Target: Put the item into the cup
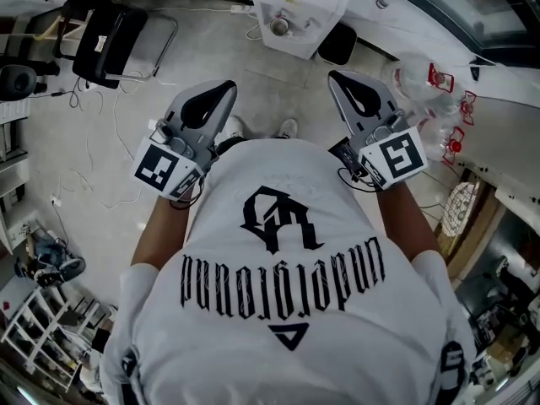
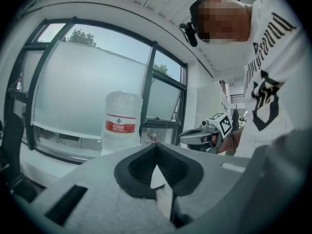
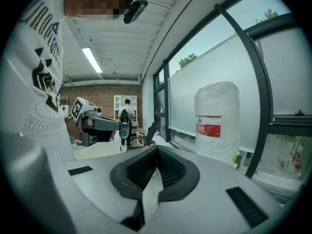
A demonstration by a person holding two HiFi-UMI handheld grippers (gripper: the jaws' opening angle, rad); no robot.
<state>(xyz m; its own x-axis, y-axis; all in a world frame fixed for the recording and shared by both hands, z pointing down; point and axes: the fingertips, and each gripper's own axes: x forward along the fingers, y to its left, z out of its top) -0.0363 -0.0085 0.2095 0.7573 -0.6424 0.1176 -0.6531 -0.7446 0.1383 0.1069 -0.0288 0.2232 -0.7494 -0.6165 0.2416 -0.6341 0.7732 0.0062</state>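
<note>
No cup and no item for it show clearly in any view. I hold both grippers up in front of my chest, over the floor. In the head view the left gripper (image 1: pixel 224 87) and the right gripper (image 1: pixel 334 77) point away from my white T-shirt (image 1: pixel 287 251). The left gripper (image 2: pixel 156 146) is shut, its ribbed pads meeting with nothing between them. The right gripper (image 3: pixel 156 147) is shut and empty as well. Each gripper view catches the other tool: the right gripper (image 2: pixel 184 137) and the left gripper (image 3: pixel 116 126).
A large water bottle (image 2: pixel 121 123) (image 3: pixel 217 121) with a red label stands by the window; clear bottles (image 1: pixel 426 83) lie at the right. A black chair (image 1: pixel 110 40), a white stand (image 1: pixel 291 11) and a wire shelf (image 1: pixel 42 319) ring the floor. A person (image 3: pixel 126 116) stands far off.
</note>
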